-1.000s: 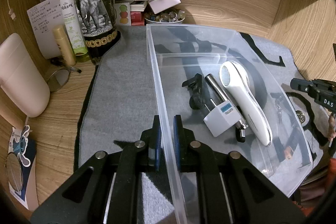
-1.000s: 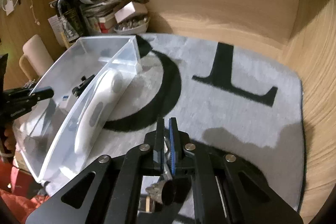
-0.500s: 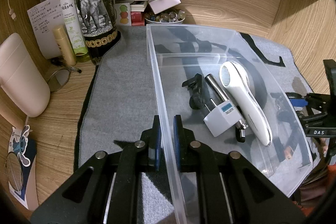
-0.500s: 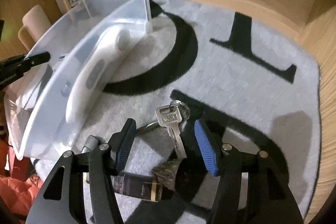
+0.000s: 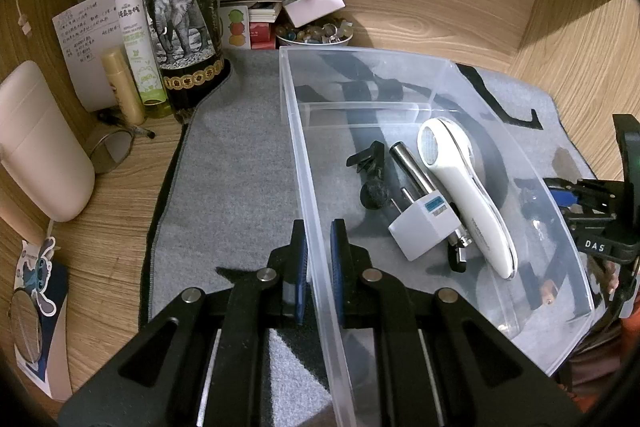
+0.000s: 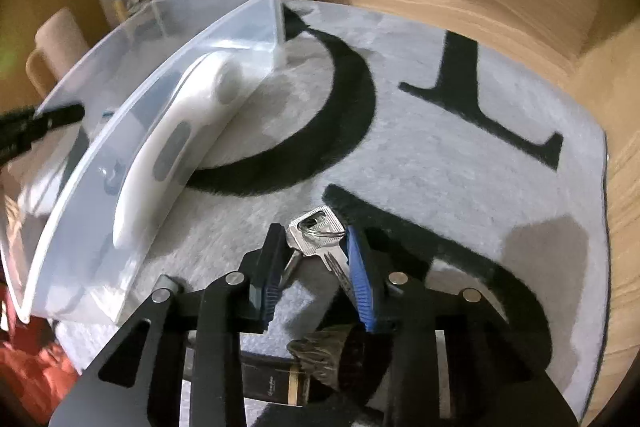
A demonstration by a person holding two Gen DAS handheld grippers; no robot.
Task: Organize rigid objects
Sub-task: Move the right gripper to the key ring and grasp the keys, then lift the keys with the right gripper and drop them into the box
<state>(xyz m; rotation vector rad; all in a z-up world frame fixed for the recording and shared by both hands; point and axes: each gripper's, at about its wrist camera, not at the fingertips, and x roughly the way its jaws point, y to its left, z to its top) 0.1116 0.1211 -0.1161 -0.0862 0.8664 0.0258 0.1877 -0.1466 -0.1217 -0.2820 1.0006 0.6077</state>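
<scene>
I read "DAS" in white letters on the black right gripper [image 5: 600,247]. My view shows "REPELLENT TOILET WATER" beneath Chinese characters on the green spray bottle [image 5: 136,43]. The handwriting on the white note [image 5: 80,39] is too small to read.

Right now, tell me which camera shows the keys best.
The right wrist view. The keys lie on the mat between the open fingers of the right tool, sharp and close. The left wrist view shows no clear sign of them; they would lie beyond the bin wall.
</scene>
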